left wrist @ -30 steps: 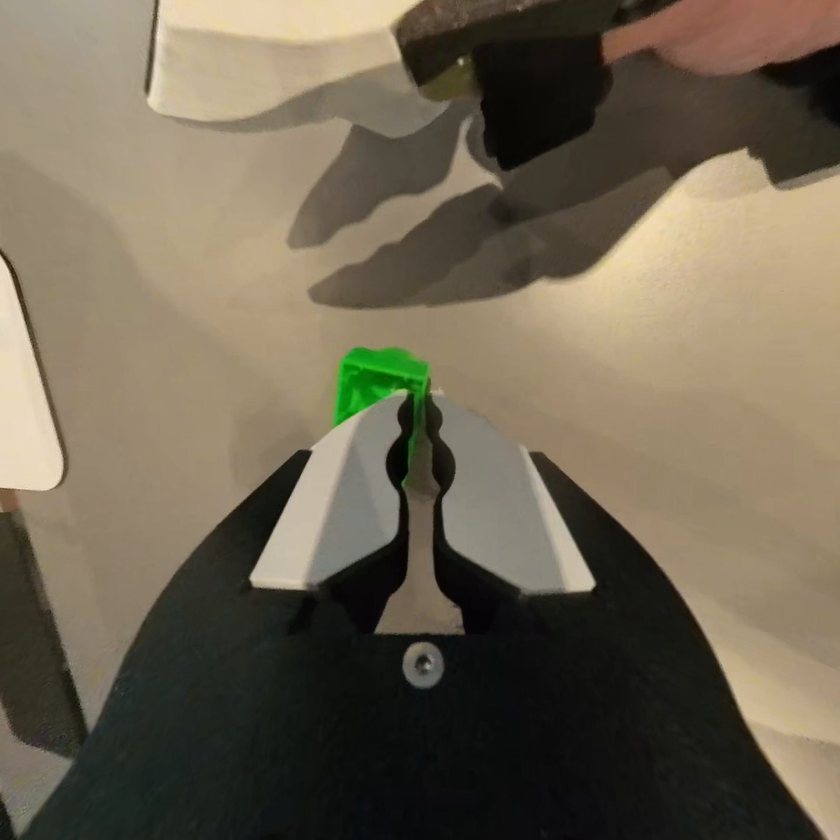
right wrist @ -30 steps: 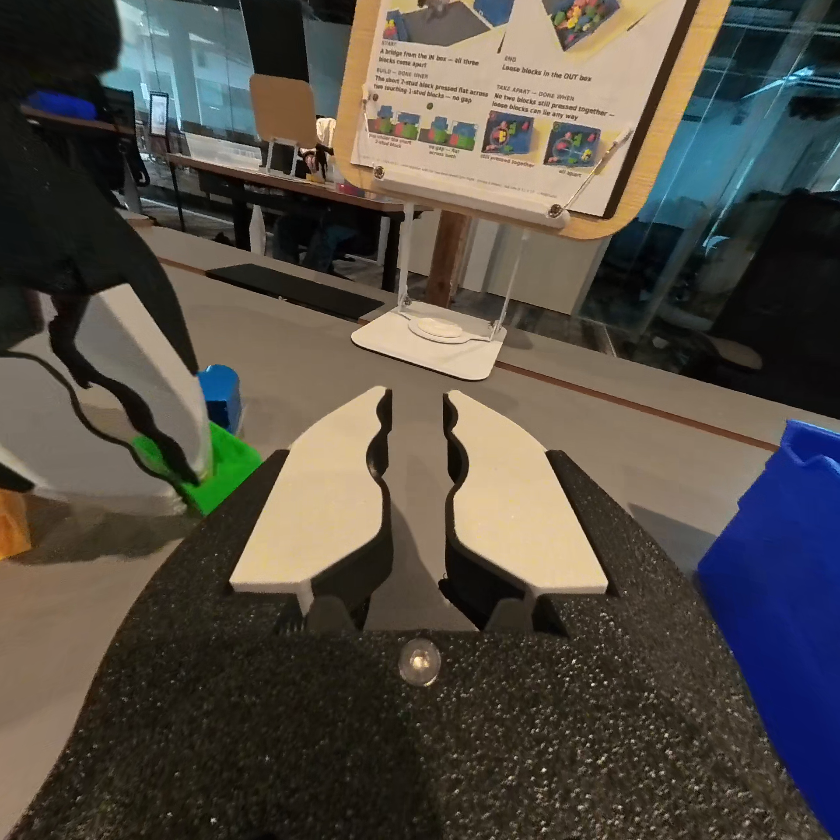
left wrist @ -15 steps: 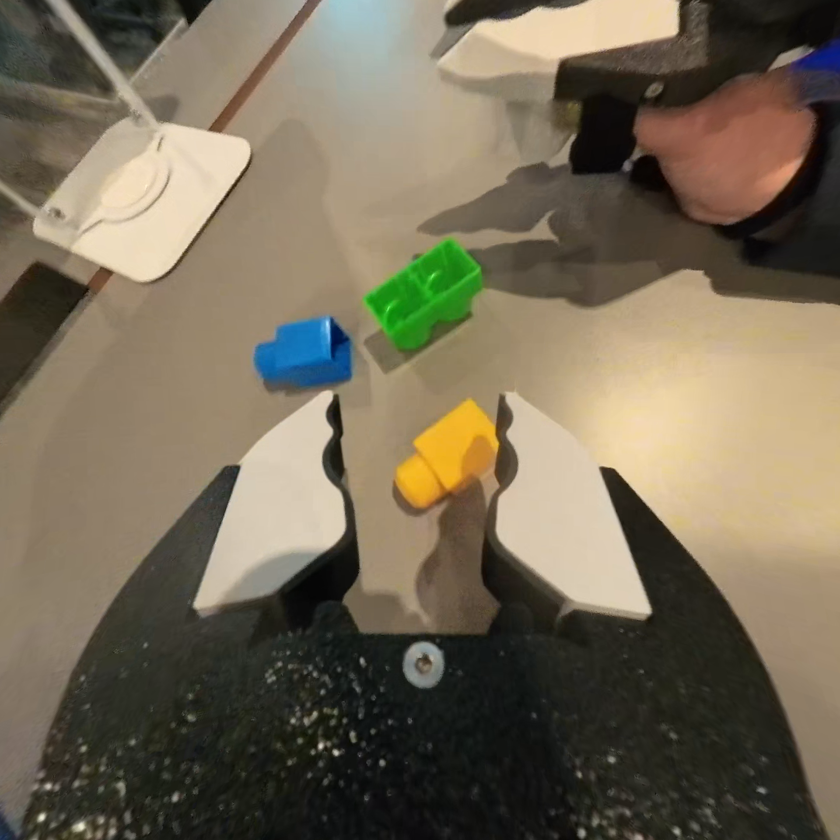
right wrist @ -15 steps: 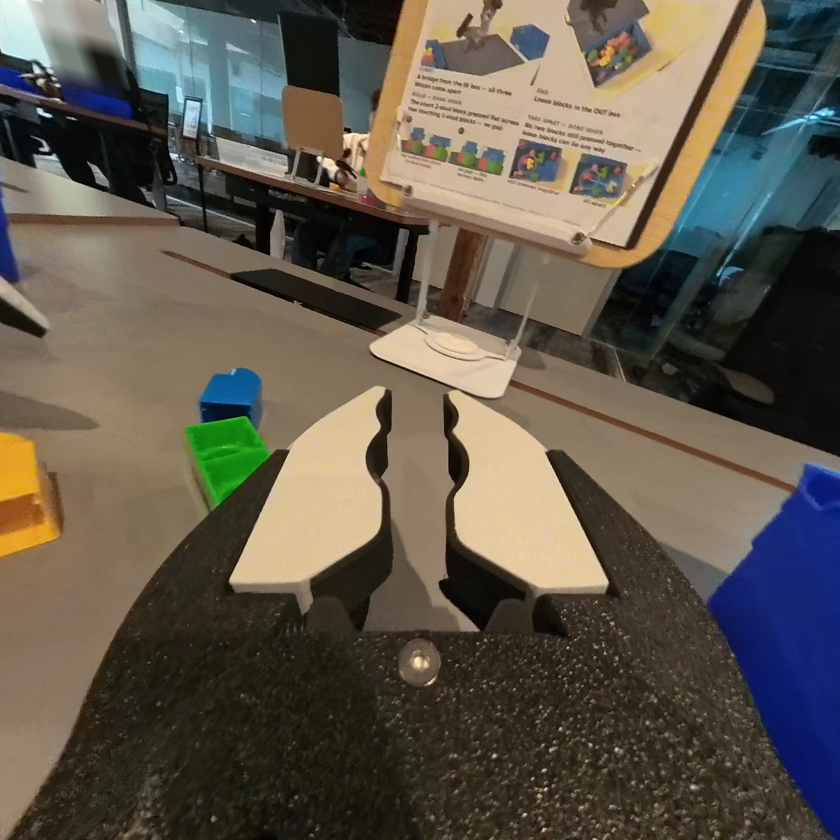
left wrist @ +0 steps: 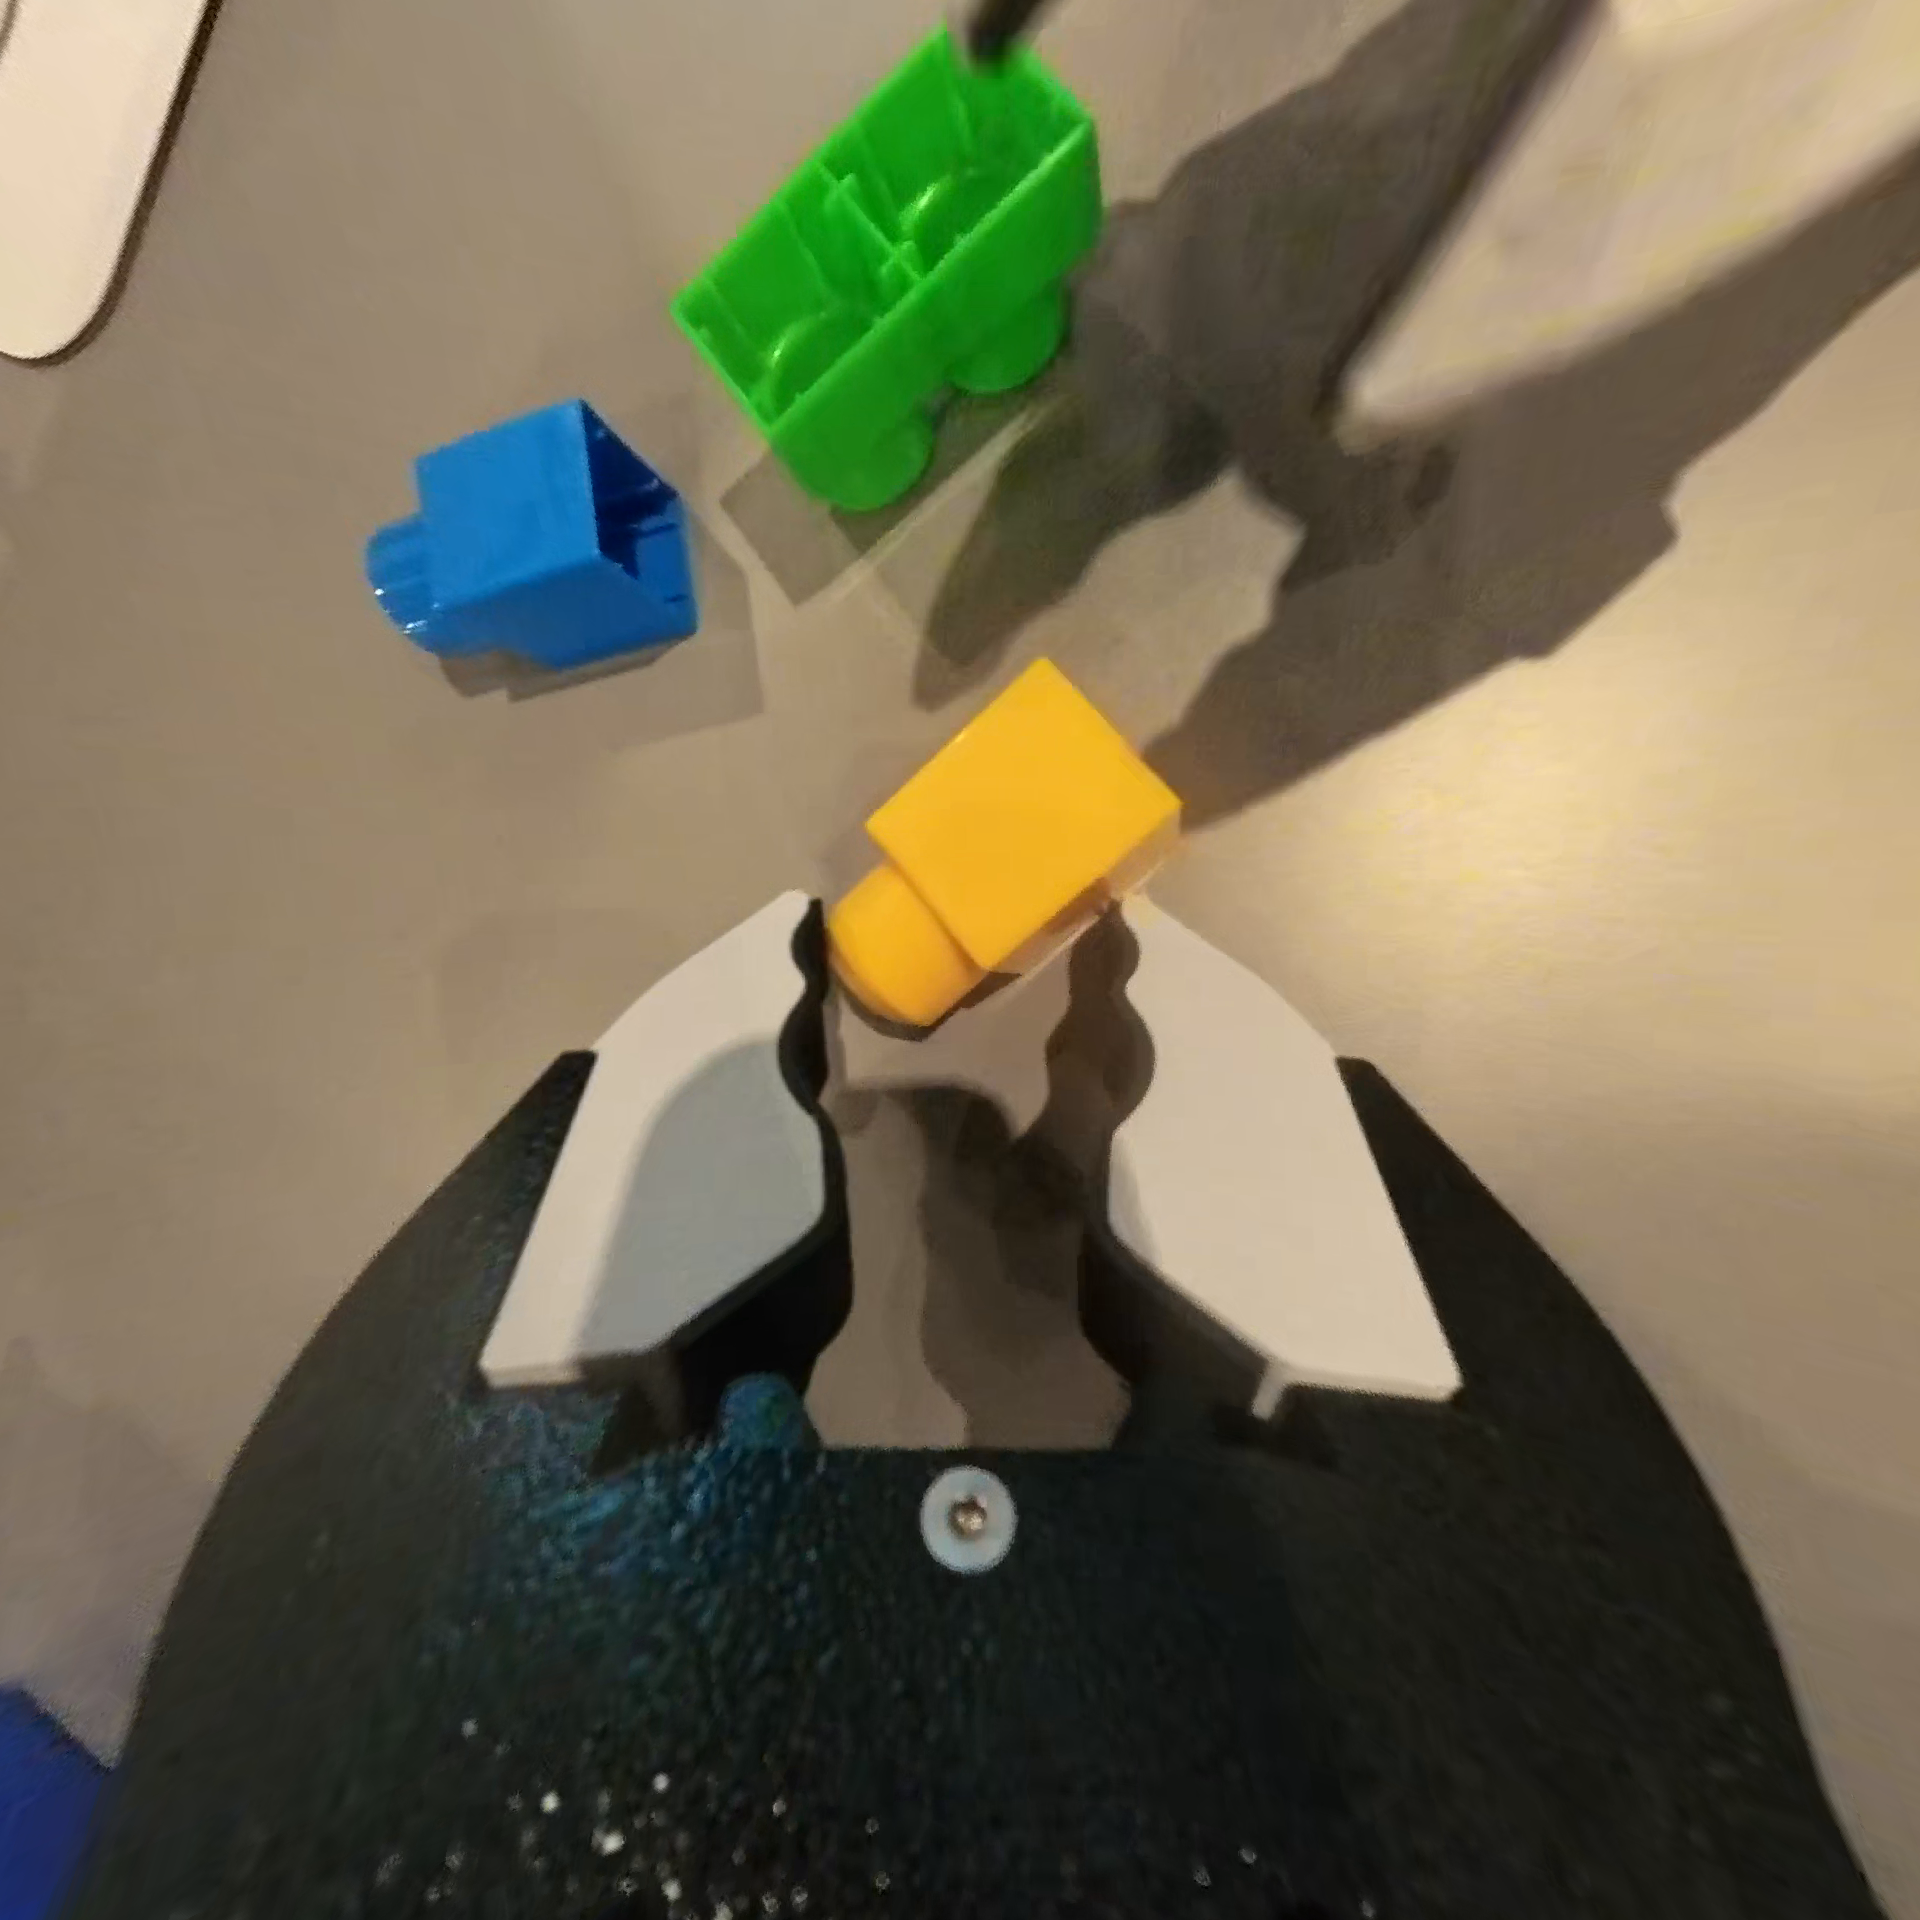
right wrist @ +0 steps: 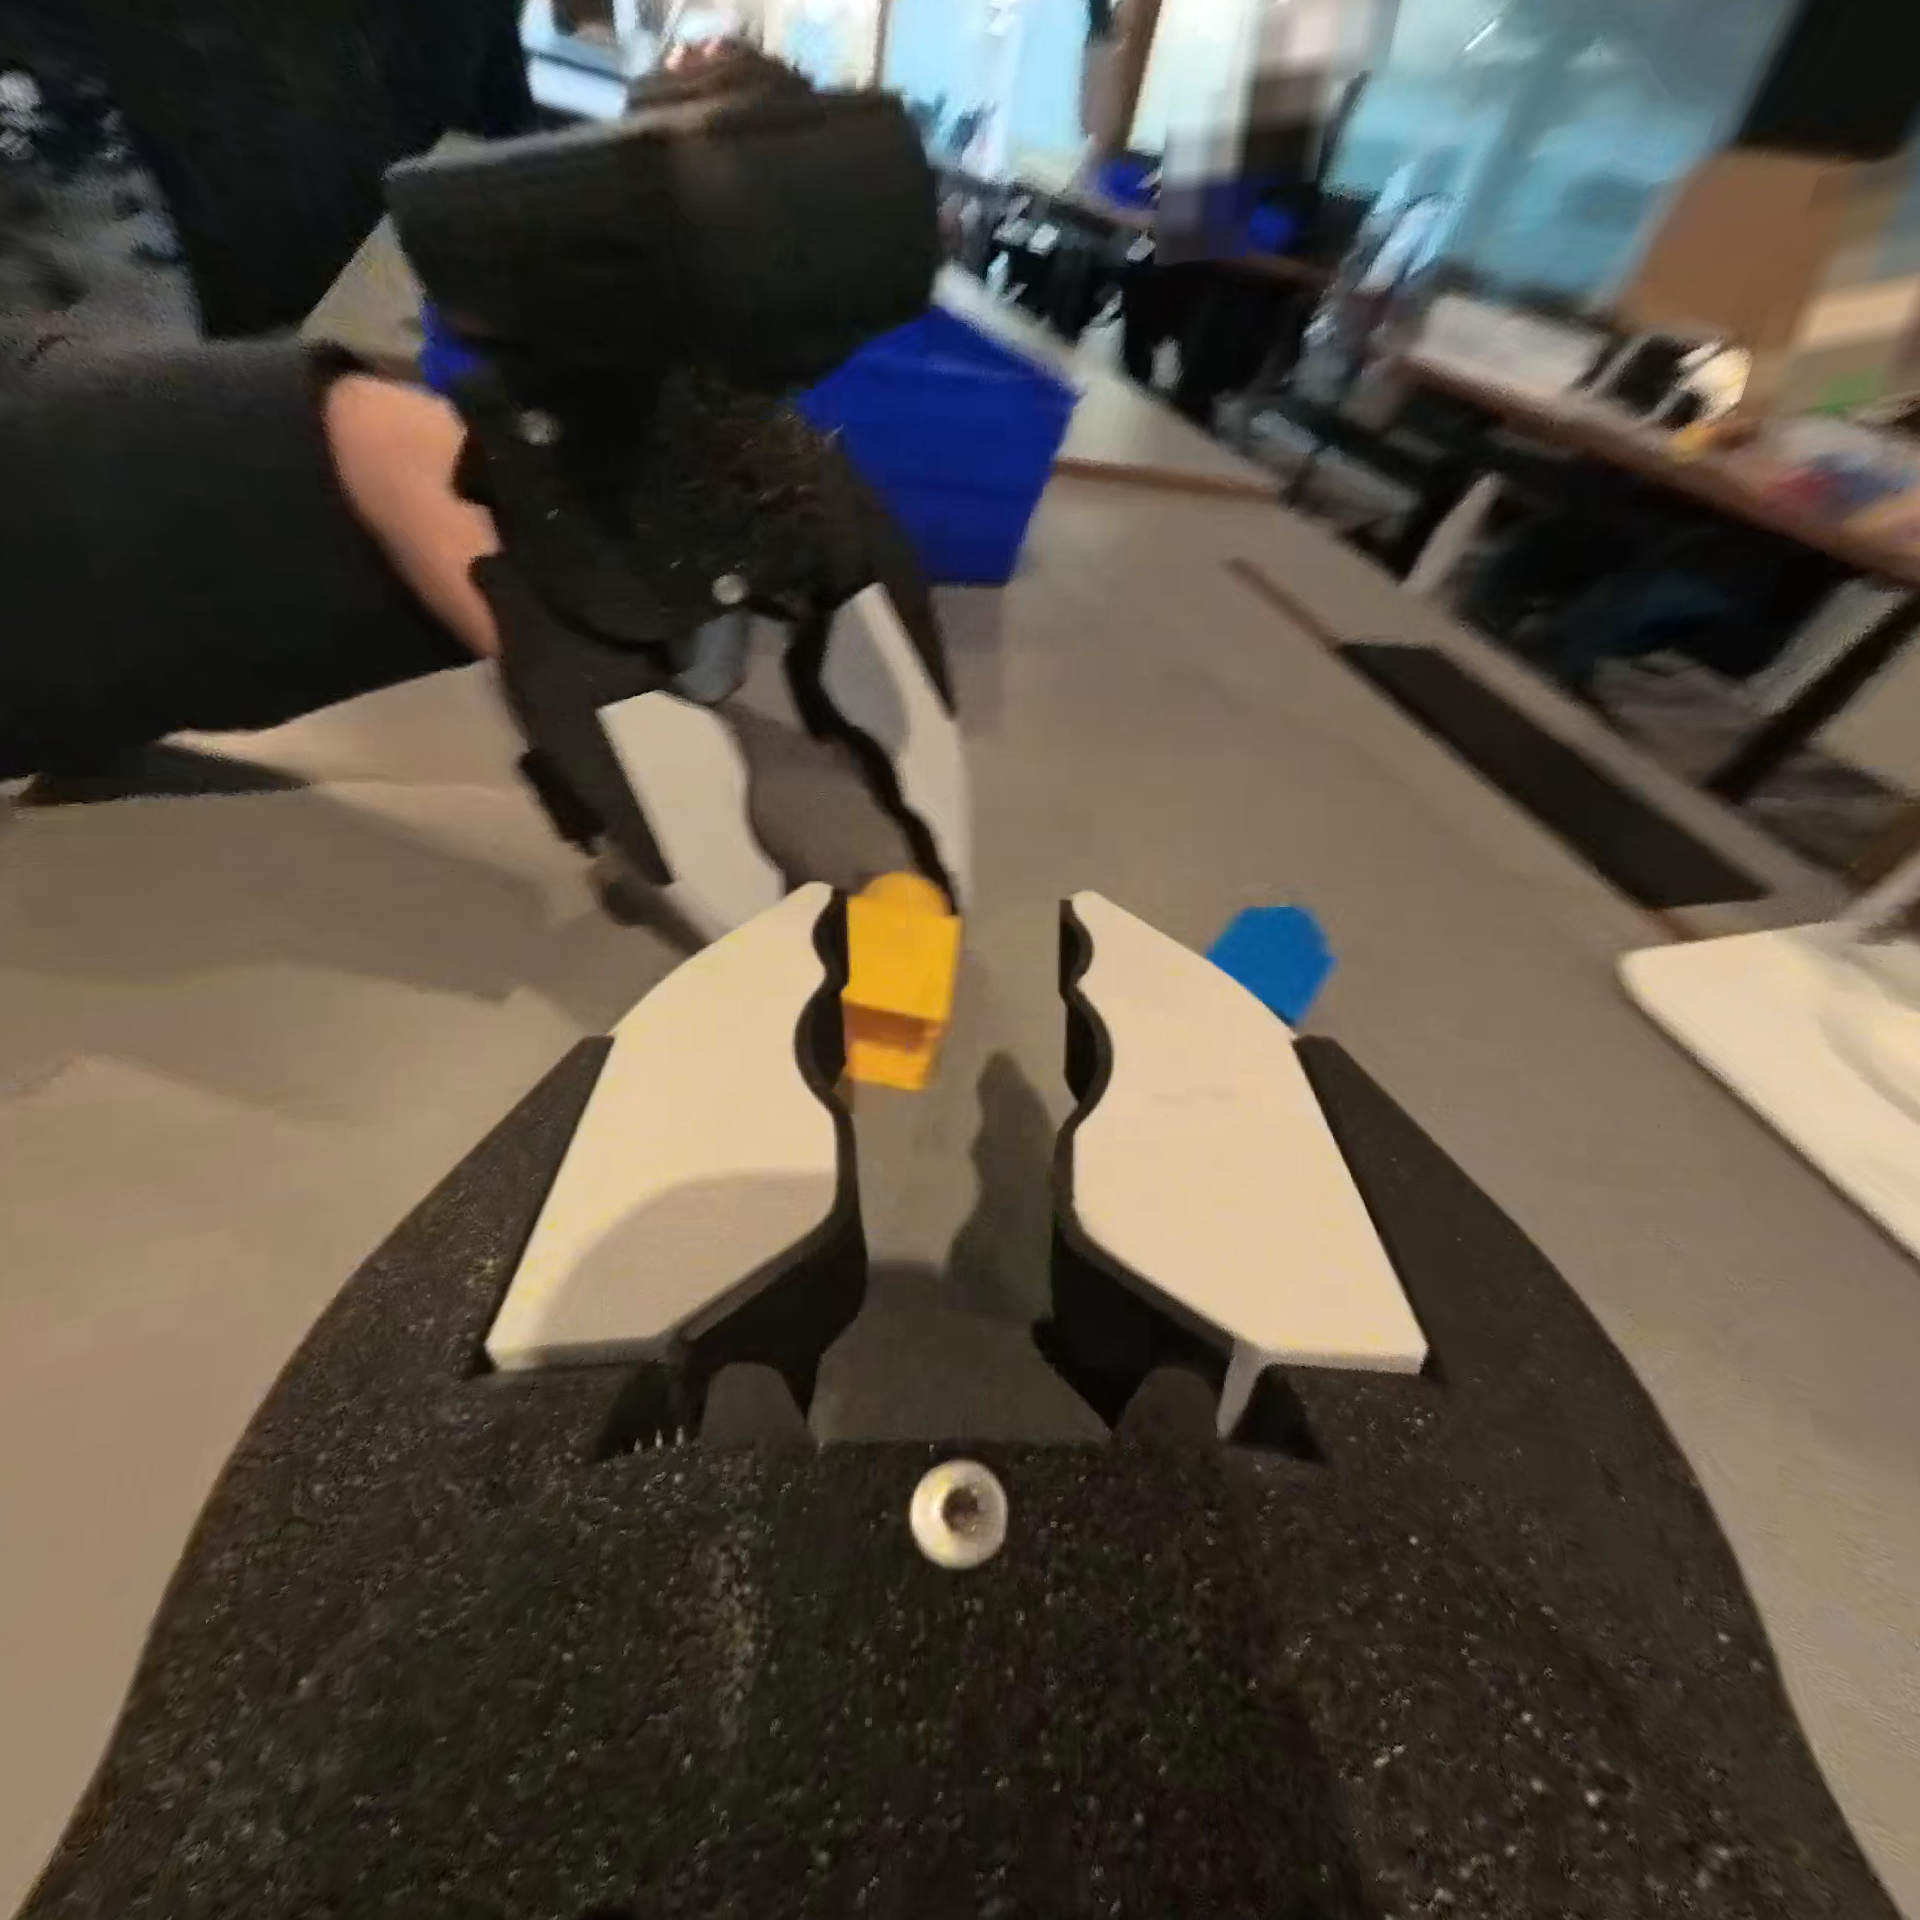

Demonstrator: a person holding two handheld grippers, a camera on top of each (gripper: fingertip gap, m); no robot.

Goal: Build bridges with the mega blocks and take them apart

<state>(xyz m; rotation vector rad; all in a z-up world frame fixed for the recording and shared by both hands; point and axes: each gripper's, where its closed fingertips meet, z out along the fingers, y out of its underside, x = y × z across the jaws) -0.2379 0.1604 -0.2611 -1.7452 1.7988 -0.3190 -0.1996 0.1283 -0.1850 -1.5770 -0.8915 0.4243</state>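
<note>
Three loose blocks lie on the grey table (left wrist: pixel 1558 935). A yellow one-stud block (left wrist: pixel 1018 831) lies on its side with its stud toward me. A green two-stud block (left wrist: pixel 894 281) lies with its hollow side up, and a blue one-stud block (left wrist: pixel 530 540) lies to the left. My left gripper (left wrist: pixel 961 914) is open with its fingertips on either side of the yellow block's near end, and I see no firm squeeze. In the right wrist view my right gripper (right wrist: pixel 948 899) is open. The yellow block (right wrist: pixel 899 977) shows beside its left pad, with a gap to the right pad. The left gripper (right wrist: pixel 842 883) faces it.
A blue bin (right wrist: pixel 935 457) stands behind the left gripper. A white stand base (right wrist: pixel 1787 1039) is at the right and also shows in the left wrist view (left wrist: pixel 73 156). The blue block (right wrist: pixel 1273 956) lies just past my right finger. A sleeved hand (right wrist: pixel 208 561) holds the left gripper. Spacing between my two grippers at the tips: around 9 centimeters.
The left gripper let go of the green block, opened wide, moved over the yellow block and has since narrowed around it. The right gripper swung round toward the blocks and opened wider.
</note>
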